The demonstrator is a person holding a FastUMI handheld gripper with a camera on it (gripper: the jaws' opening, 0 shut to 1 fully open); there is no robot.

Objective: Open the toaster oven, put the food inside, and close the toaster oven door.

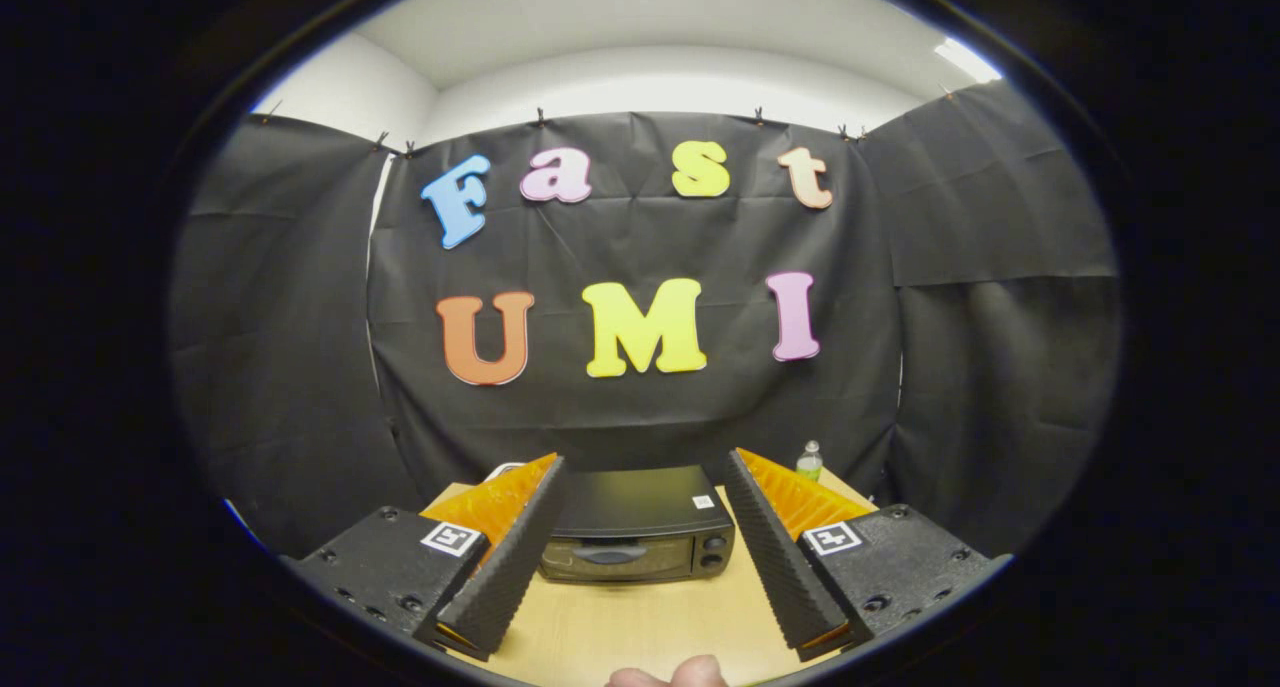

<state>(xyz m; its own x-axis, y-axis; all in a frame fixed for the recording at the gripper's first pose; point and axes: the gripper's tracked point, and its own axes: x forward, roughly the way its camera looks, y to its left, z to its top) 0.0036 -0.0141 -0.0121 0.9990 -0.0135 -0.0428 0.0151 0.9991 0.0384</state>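
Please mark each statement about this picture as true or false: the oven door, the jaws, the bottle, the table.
1. The toaster oven has its door closed. True.
2. The gripper has its jaws shut on the oven's handle. False: the jaws stand open and apart, holding nothing, and the oven sits beyond them.
3. A small bottle stands behind the oven, to its right. True.
4. The oven stands on a black metal table. False: it stands on a light wooden table.
5. The oven's knobs are on the left of its front. False: they are on the right of the front.
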